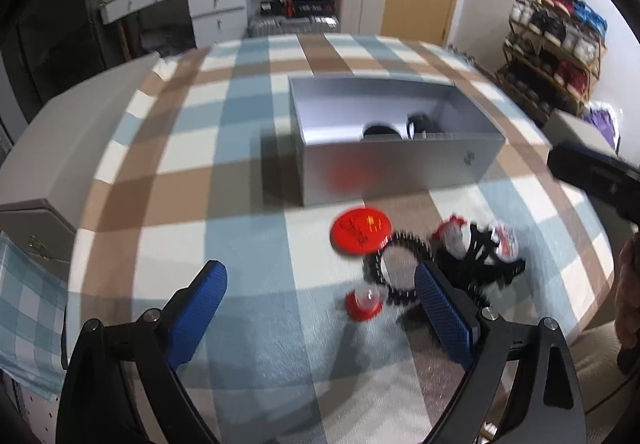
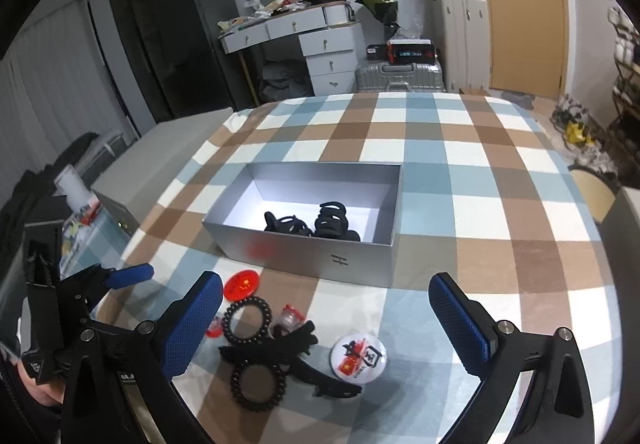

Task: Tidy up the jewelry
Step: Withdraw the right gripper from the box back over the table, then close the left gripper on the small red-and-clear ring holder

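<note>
A silver open box (image 2: 360, 256) stands on the checked tablecloth with black hair claws (image 2: 330, 222) inside; it also shows in the left wrist view (image 1: 400, 164). In front of it lie a red round badge (image 1: 359, 230), black bead bracelets (image 2: 247, 318), a black hair clip (image 2: 296, 356), a small red-capped piece (image 1: 366, 302) and a white badge (image 2: 358, 358). My left gripper (image 1: 320, 308) is open and empty, just above the pile's left side. My right gripper (image 2: 326, 320) is open and empty, hovering over the pile. The left gripper shows in the right wrist view (image 2: 132, 274).
A grey box lid (image 1: 72, 148) lies at the table's left edge. Behind the table stand a white desk (image 2: 304, 36), suitcases (image 2: 400, 74) and a shoe rack (image 1: 552, 40). The right gripper's body (image 1: 596, 180) enters the left wrist view at the right.
</note>
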`<state>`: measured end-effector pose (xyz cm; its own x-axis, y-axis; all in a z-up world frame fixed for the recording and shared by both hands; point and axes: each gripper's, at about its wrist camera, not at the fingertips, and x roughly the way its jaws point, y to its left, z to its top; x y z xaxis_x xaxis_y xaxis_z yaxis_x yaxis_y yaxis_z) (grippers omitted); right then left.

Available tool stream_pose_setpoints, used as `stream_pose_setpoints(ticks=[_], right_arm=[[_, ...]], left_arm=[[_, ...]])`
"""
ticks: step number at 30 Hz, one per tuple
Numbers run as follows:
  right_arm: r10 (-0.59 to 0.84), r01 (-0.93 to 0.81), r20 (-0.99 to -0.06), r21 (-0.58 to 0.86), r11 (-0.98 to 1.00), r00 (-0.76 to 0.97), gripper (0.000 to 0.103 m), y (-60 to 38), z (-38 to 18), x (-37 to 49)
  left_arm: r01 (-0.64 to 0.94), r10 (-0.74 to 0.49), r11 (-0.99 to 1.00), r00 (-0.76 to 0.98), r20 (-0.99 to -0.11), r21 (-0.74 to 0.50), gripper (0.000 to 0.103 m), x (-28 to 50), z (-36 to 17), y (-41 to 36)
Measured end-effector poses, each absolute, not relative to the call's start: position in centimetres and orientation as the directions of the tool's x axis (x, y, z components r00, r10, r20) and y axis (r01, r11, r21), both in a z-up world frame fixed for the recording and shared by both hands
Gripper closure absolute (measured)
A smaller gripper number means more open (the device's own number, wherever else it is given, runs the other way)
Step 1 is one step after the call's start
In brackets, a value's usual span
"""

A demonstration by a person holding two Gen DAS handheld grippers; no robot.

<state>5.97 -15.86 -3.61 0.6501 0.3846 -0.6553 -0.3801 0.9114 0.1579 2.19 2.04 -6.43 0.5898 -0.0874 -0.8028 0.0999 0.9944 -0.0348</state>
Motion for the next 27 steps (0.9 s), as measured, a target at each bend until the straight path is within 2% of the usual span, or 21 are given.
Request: stream_pose_setpoints(ticks=[5, 10, 12, 17, 21, 25, 27], right_arm=[[0.381, -0.378, -0.656, 0.155, 0.913, 0.651, 0.0, -16.0, -3.5, 5.9], [0.382, -0.372, -0.64, 0.16, 0.915, 0.666, 0.0, -16.4, -3.0, 5.7], [0.384, -0.373, -0.638, 0.16, 0.914, 0.667, 0.0, -16.4, -2.9, 5.6], [0.389, -0.383, -0.631, 0.155, 0.911, 0.671, 0.0, -16.2, -2.7, 5.4], [0.395, -0.391, -0.626, 0.154, 0.908, 0.672, 0.0, -16.1, -2.7, 5.3], [0.402, -0.394, -0.626, 0.161, 0.905, 0.669, 0.0, -16.2, -2.6, 5.2], [0.41, -0.398, -0.622, 0.169, 0.902, 0.667, 0.0, -16.2, -2.5, 5.2]], left_arm=[[0.125, -0.084, 0.992, 0.547, -0.833, -0.018, 0.011, 2.0, -7.8, 1.8], [0.145, -0.133, 0.987, 0.537, -0.833, -0.064, 0.012, 1.7, -7.8, 1.7], [0.159, -0.148, 0.985, 0.535, -0.832, -0.073, 0.019, 1.5, -7.7, 1.4], [0.174, -0.182, 0.979, 0.505, -0.844, -0.107, 0.051, 2.0, -8.2, 1.4], [0.192, -0.217, 0.972, 0.498, -0.839, -0.138, 0.064, 2.0, -8.1, 1.3], [0.202, -0.224, 0.969, 0.486, -0.845, -0.141, 0.086, 2.0, -8.3, 0.9], [0.206, -0.229, 0.968, 0.486, -0.844, -0.144, 0.089, 2.0, -8.2, 0.8]])
